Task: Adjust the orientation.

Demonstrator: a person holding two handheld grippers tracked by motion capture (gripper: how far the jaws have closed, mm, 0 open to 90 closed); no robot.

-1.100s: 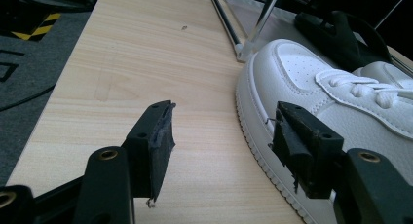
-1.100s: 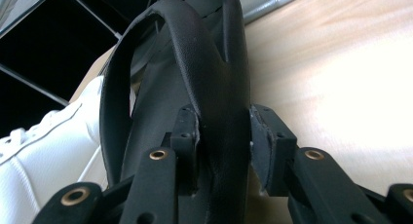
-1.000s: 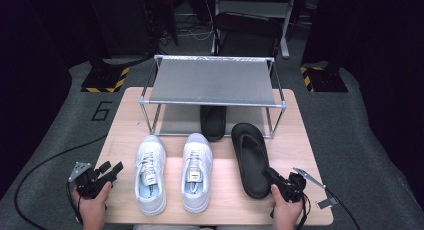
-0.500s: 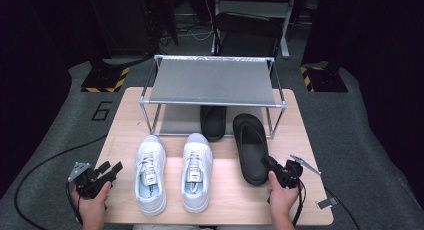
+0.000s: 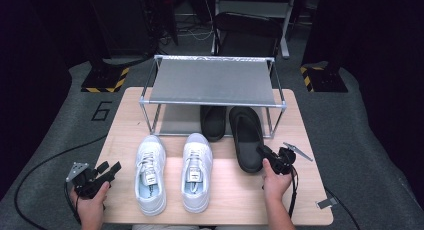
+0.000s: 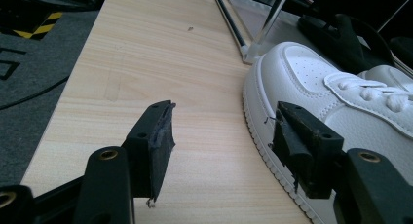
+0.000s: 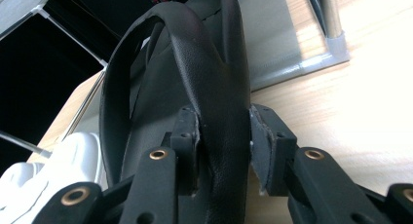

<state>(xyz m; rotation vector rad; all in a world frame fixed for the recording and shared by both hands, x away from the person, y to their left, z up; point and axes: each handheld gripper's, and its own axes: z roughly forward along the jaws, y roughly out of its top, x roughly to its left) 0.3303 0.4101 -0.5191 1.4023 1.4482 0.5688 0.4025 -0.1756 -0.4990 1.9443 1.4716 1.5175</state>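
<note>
Black slipper (image 5: 246, 137) lies on the wooden surface (image 5: 300, 125) at the right, toe end under the front edge of the metal rack (image 5: 212, 80), heel toward the person; right gripper (image 5: 266, 156) has its jaws closed on the slipper's rim at the heel end, on its right side; in the right gripper view the black slipper (image 7: 214, 83) edge sits clamped between both pads, sole tilted up off the surface (image 7: 350, 107); second black slipper (image 5: 214, 121) rests under the rack, just beside the first, to its left; pair of white sneakers (image 5: 172, 172) stands side by side in front of the rack, toes toward it, left of the held slipper and apart from it; left gripper (image 5: 107, 171) rests near the surface's left edge, jaws open, nothing between them; in the left gripper view the left gripper (image 6: 219, 141) jaws stand wide, the nearer white sneaker (image 6: 336, 102) just beside the right-hand jaw; contact there cannot be told.
</note>
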